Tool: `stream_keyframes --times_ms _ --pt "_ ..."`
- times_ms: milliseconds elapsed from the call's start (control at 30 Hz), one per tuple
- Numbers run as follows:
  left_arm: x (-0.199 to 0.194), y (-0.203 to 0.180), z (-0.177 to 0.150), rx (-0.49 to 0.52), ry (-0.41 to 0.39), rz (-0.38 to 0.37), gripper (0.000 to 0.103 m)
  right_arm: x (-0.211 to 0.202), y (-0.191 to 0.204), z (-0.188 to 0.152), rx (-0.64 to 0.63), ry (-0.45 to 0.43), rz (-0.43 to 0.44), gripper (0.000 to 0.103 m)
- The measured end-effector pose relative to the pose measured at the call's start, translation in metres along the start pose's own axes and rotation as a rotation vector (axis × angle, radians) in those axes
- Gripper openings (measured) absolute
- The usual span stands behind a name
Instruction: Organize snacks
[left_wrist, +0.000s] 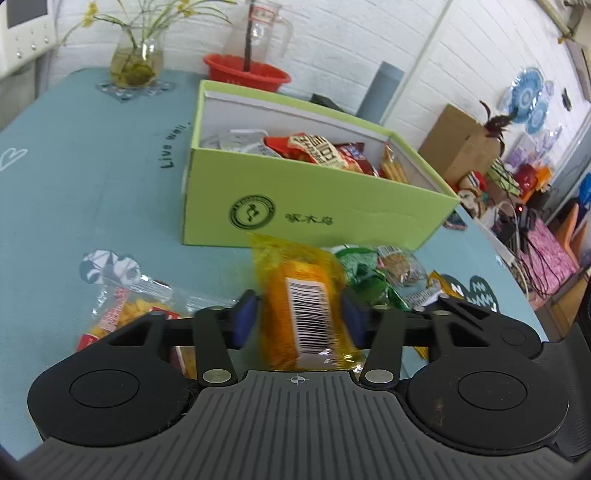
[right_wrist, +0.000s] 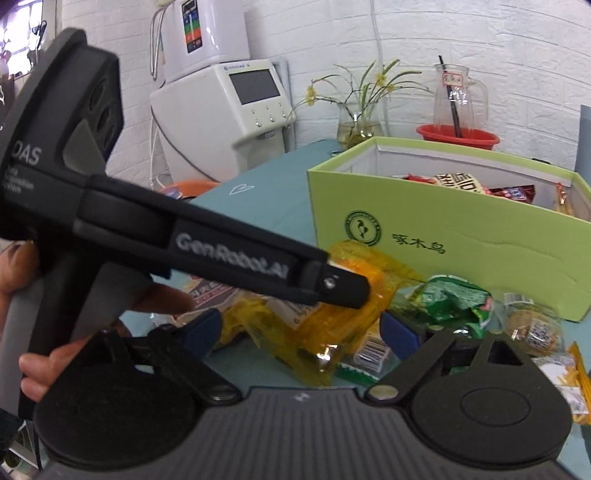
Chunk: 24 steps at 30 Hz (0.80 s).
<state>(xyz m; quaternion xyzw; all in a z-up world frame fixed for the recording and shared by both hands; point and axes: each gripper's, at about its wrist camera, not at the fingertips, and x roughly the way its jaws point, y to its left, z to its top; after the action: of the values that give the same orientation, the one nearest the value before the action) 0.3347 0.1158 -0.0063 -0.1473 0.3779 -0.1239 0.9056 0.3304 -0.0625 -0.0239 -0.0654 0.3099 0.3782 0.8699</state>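
Before the green box (left_wrist: 317, 206), left gripper (left_wrist: 301, 317) jaws pinch the orange packet (left_wrist: 306, 310); right gripper (right_wrist: 301, 332) jaws gape

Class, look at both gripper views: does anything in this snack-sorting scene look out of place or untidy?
Yes: several snack packets lie jumbled on the table outside the green box, and the left gripper pinches an orange packet crumpled.

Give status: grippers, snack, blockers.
Left gripper shut on orange snack pack. Right gripper open, nothing held. Green box just ahead, part filled. Loose snacks on table; path looks clear.
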Motion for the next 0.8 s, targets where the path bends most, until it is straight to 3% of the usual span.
stream_keyframes --times_ms 100,433,600,800 --pt "-0.011 -0.011 -0.011 0.028 -0.003 -0.011 0.016 -0.014 0.006 -0.006 -0.009 0.005 0.012 0.087" --pt "-0.032 -0.076 -0.081 -0.035 0.066 -0.145 0.019 -0.107 0.025 -0.072 0.009 -0.009 -0.076 0.093" --pt "-0.034 -0.094 -0.094 -0.027 0.05 -0.067 0.049 -0.129 0.01 -0.093 0.118 -0.045 -0.13 0.093" --pt "-0.043 -0.093 -0.097 -0.03 0.037 -0.014 0.06 -0.129 0.0 -0.11 0.207 -0.054 -0.174 0.093"
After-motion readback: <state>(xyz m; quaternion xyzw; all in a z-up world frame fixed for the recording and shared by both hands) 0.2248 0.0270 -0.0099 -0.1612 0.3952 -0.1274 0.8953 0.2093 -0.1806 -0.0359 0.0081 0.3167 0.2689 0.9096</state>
